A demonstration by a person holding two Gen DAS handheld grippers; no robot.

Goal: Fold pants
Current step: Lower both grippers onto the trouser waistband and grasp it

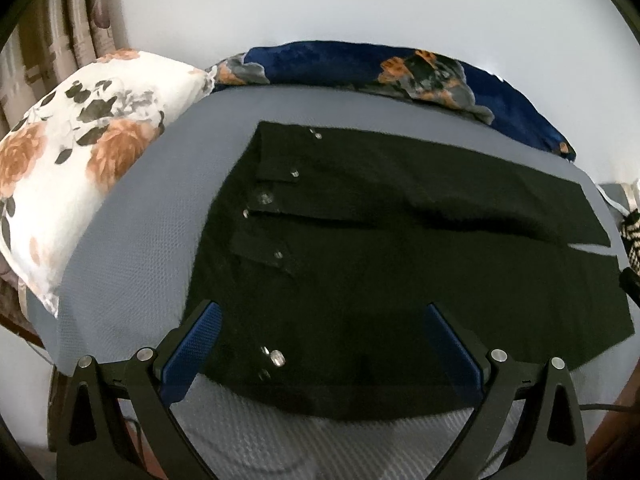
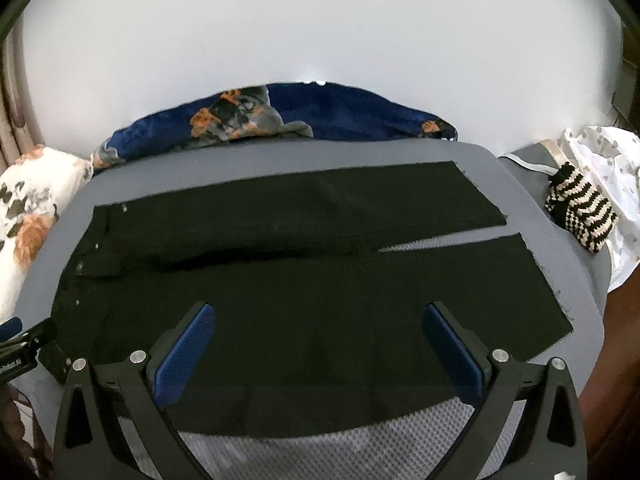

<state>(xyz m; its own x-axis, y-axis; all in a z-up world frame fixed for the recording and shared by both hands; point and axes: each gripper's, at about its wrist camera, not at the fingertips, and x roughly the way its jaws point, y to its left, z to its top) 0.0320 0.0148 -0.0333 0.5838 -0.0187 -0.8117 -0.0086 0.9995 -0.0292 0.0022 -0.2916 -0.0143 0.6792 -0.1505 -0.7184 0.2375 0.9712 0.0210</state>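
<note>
Black pants (image 1: 400,240) lie flat across a grey bed sheet (image 1: 140,240), waistband with metal buttons to the left and both legs stretched to the right. In the right wrist view the pants (image 2: 300,280) show a narrow gap between the leg ends at the right. My left gripper (image 1: 322,316) is open and empty, hovering over the near edge of the pants by the waist. My right gripper (image 2: 320,314) is open and empty over the near leg. The left gripper's tip (image 2: 16,334) shows at the right wrist view's left edge.
A white floral pillow (image 1: 80,152) lies at the left. A dark blue floral blanket (image 1: 380,68) runs along the far edge by the white wall. A striped knitted item (image 2: 580,208) and a white bag (image 2: 612,160) lie at the right. Curtains (image 1: 60,20) hang far left.
</note>
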